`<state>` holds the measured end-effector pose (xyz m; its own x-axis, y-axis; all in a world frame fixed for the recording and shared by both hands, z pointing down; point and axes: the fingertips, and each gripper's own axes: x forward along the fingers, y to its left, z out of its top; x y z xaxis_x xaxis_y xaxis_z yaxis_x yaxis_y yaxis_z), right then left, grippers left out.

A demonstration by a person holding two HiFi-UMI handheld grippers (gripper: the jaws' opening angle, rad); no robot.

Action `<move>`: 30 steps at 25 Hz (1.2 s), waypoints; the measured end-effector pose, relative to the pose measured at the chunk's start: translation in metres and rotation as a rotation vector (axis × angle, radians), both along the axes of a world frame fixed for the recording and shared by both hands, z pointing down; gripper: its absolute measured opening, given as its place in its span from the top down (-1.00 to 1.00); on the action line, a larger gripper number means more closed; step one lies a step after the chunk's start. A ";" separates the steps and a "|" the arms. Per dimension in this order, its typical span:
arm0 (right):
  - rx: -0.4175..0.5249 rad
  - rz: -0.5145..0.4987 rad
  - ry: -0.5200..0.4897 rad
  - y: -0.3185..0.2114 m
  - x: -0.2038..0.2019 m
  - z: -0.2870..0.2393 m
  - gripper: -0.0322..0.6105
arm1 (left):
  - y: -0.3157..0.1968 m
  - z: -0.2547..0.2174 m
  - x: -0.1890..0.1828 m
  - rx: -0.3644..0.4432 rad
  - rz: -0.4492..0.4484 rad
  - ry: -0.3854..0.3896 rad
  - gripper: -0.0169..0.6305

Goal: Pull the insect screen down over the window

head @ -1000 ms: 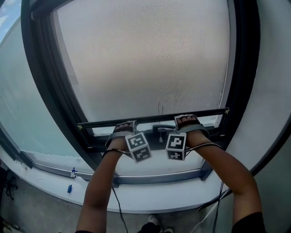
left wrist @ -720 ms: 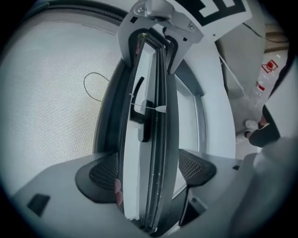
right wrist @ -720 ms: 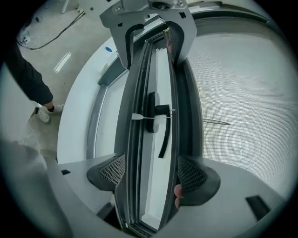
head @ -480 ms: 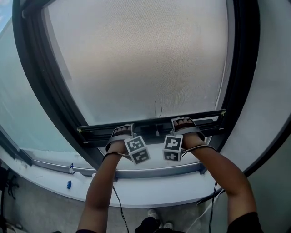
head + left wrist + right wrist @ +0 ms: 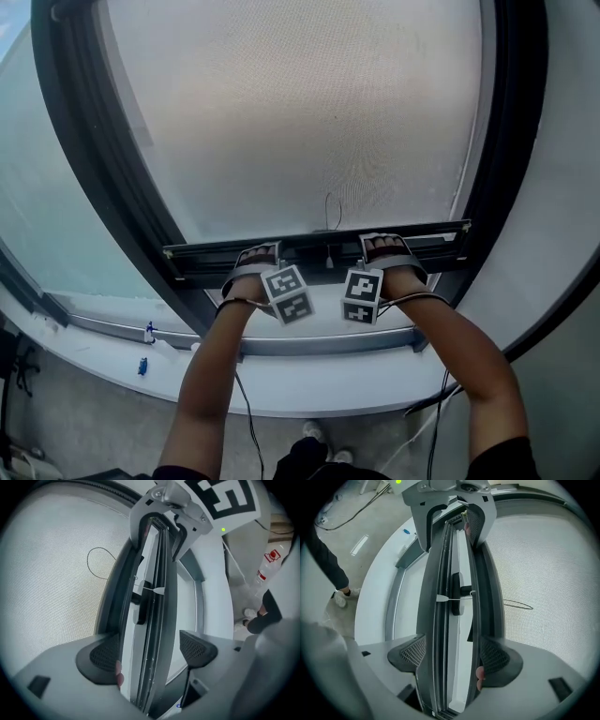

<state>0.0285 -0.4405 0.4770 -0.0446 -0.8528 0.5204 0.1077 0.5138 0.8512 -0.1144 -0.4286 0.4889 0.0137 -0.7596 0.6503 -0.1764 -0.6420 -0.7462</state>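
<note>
The grey mesh insect screen (image 5: pixel 300 112) covers most of the window. Its dark bottom bar (image 5: pixel 319 246) lies low, against the lower window frame. My left gripper (image 5: pixel 258 261) holds the bar left of centre and my right gripper (image 5: pixel 384 247) holds it right of centre. In the left gripper view the bar (image 5: pixel 150 620) runs between the jaws of the left gripper (image 5: pixel 147 656), whose pads sit at its sides. The right gripper (image 5: pixel 452 657) straddles the bar (image 5: pixel 450 602) the same way, pads pressed on it. A thin pull cord loop (image 5: pixel 330 211) hangs on the mesh.
The black window frame (image 5: pixel 94 169) surrounds the screen, with a pale curved sill (image 5: pixel 309 389) below. Small blue items (image 5: pixel 142 366) sit on the sill at the left. Cables trail from my arms to the floor. A plastic bottle (image 5: pixel 267 569) stands on the floor.
The bottom bar has come down with both grippers on it. The light strip of glass seen under it a second ago is now closed off.
</note>
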 end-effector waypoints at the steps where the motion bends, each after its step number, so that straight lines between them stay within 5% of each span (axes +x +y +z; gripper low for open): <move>1: 0.005 -0.002 -0.006 0.000 0.000 0.001 -0.20 | 0.000 0.000 0.000 -0.003 0.003 0.006 -0.27; 15: 0.055 -0.060 -0.097 -0.004 -0.005 -0.001 -0.20 | -0.005 0.001 -0.002 -0.049 0.022 -0.004 -0.27; 22: 0.117 -0.112 -0.450 0.028 -0.006 -0.020 -0.20 | -0.005 0.001 -0.002 -0.059 0.014 0.005 -0.27; 30: -0.048 0.031 -1.011 0.046 -0.029 -0.003 -0.20 | -0.004 -0.001 -0.004 -0.084 -0.008 -0.012 -0.27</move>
